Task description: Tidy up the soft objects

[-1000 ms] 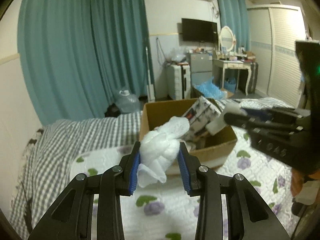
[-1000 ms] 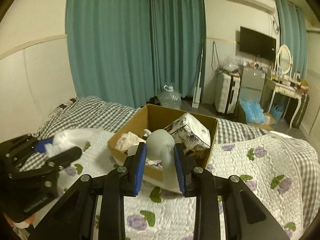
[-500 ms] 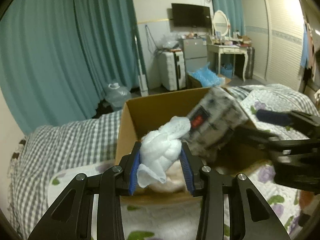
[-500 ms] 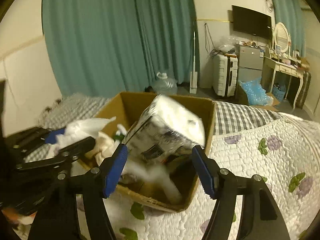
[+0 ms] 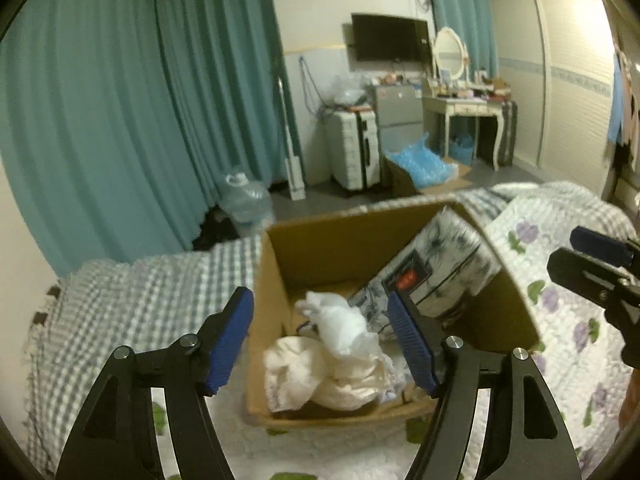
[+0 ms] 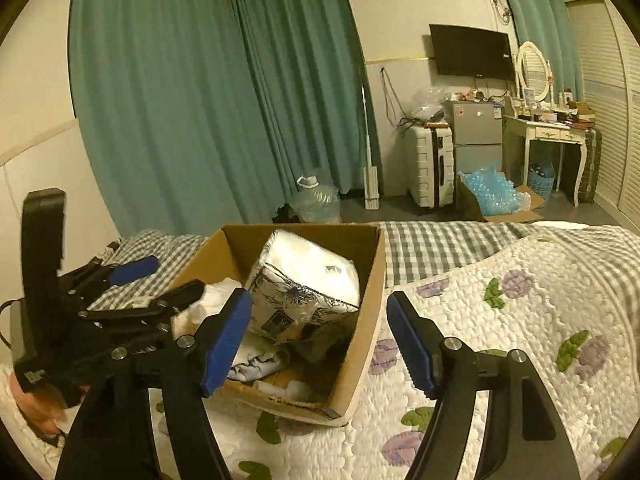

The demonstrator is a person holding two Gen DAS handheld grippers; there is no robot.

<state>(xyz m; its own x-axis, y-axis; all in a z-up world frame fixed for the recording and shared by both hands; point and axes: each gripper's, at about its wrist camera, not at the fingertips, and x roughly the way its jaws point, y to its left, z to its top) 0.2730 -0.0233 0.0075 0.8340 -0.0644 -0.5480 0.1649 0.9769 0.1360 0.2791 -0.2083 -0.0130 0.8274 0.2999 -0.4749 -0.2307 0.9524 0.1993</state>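
Left wrist view, entry: the white crumpled cloth (image 5: 344, 324) now lies loose inside the cardboard box (image 5: 344, 248), on top of a cream fabric bundle (image 5: 320, 376) and just beside the patterned tissue pack (image 5: 436, 264) that leans against the box's right wall. A second ago I had that cloth pinched in the left gripper (image 5: 320, 336); now its blue pads stand wide apart with nothing between them, so I read the release as done. Right wrist view agrees for the other side: the right gripper (image 6: 318, 338) is spread wide and empty, where a second ago it held a pale grey-green soft item. I cannot pick that item out with certainty among the box contents now; a pale fabric piece (image 6: 256, 356) lies low in the box under the tissue pack, and it may be that. From this view the tissue pack (image 6: 308, 280) sits tilted, one corner up, and the left gripper (image 6: 132, 280) shows at the box's left rim. The box rests on the floral quilt (image 6: 500, 320) of the bed, with a checked blanket (image 5: 160, 288) behind. My judgement: both drops landed in the box, so this pair is sorted. Next I would withdraw both grippers clear of the rim and look for any soft objects left on the bed; none are plainly in view here.
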